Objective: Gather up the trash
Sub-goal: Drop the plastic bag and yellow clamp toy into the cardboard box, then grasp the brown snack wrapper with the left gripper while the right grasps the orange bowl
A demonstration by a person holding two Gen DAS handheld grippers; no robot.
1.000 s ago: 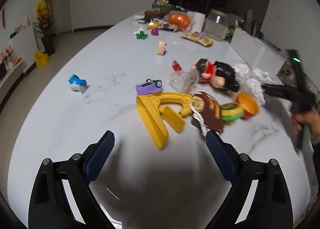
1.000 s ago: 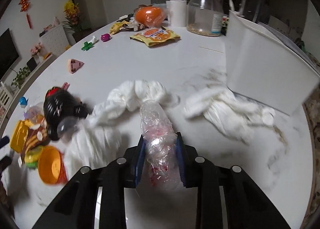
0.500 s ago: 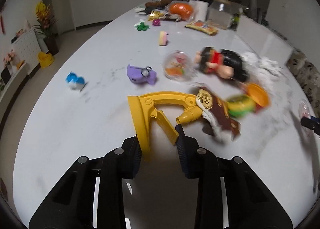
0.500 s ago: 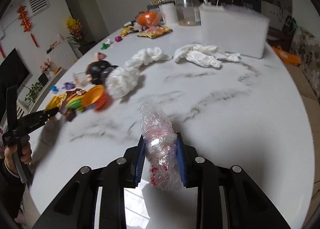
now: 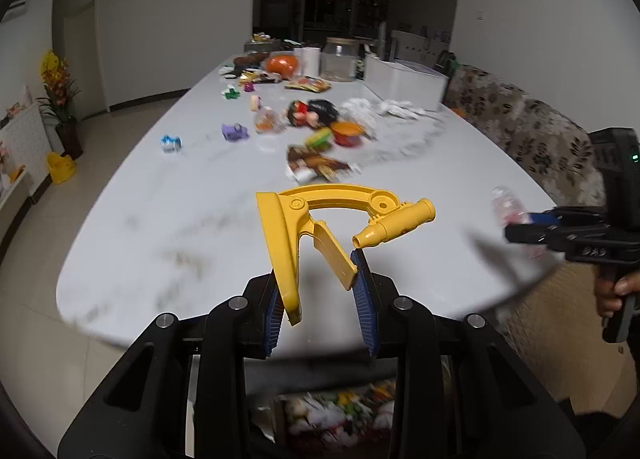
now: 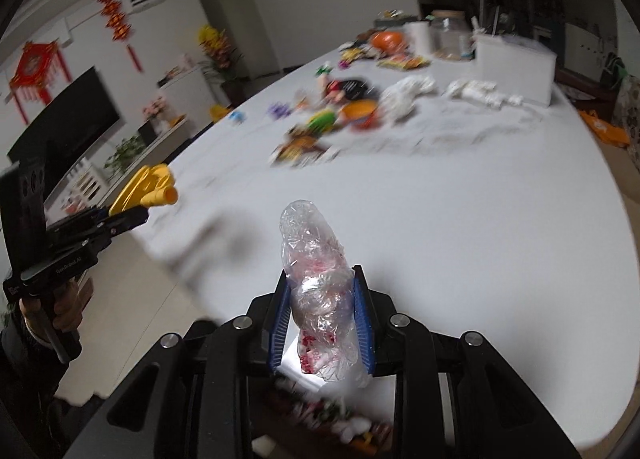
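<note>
Two pieces of trash are held above the near edge of the table (image 5: 168, 227).
A yellow plastic toy (image 5: 320, 235) is clamped in the left hand-held gripper (image 5: 322, 299); a crumpled clear wrapper (image 6: 318, 291) is clamped in the right hand-held gripper (image 6: 322, 319).

One yellow toy (image 5: 320, 227); one glass jar (image 5: 339, 65); two white rags (image 6: 404, 97).

Yellow toy (image 5: 320, 227), centre frame, between blue ribbed pads (image 5: 365, 301) on black gripper (image 5: 320, 299). Table (image 5: 200, 219) white with faint grey marbling. Clear crinkled wrapper (image 6: 320, 291) with red print, lower centre of right view. Sofa (image 5: 532, 135), right edge, beige with dark floral pattern. Orange bowl (image 5: 347, 130) and black-haired doll (image 5: 316, 111) mid-table. Red knot ornaments (image 6: 120, 25) on white wall, upper left.
</note>
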